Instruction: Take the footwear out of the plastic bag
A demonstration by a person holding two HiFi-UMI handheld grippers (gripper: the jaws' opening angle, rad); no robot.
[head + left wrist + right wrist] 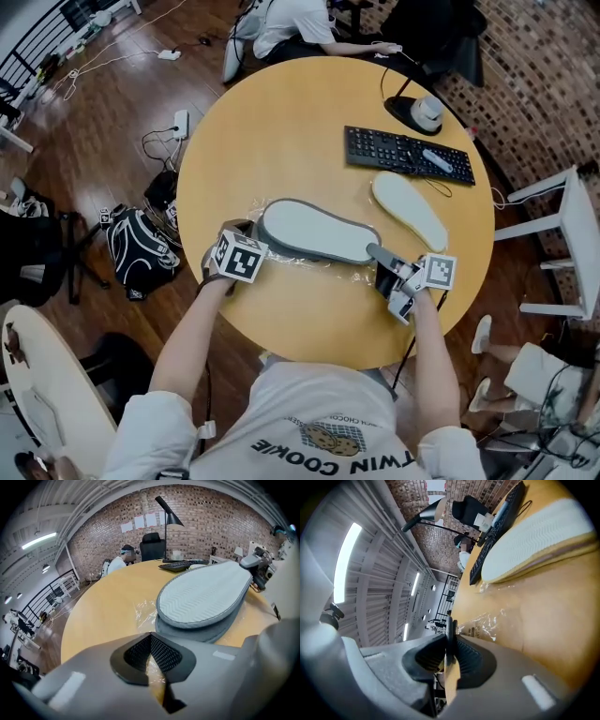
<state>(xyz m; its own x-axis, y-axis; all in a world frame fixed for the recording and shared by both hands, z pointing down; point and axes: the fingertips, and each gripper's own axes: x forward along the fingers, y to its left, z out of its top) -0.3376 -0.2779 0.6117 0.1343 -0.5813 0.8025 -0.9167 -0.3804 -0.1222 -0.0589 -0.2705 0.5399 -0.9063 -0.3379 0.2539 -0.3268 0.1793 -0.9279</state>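
Observation:
A grey slipper (314, 230) lies sole up in the middle of the round yellow table (281, 131), over a crumpled clear plastic bag (246, 208). My right gripper (382, 254) is shut on the slipper's right end, and in the right gripper view a thin dark edge sits pinched between its pads (461, 656). My left gripper (249, 231) is at the slipper's left end, shut on the clear film. In the left gripper view the slipper (204, 597) rises just ahead, with the plastic bag (143, 611) on the table beside it. A second, white-soled slipper (410, 211) lies bare on the table to the right.
A black keyboard (408, 155) and a lamp base (419, 112) stand at the far side, where a person (291, 23) sits. In the right gripper view the white slipper (534, 536) lies before the keyboard (494, 536). A black bag (141, 248) sits on the floor at left.

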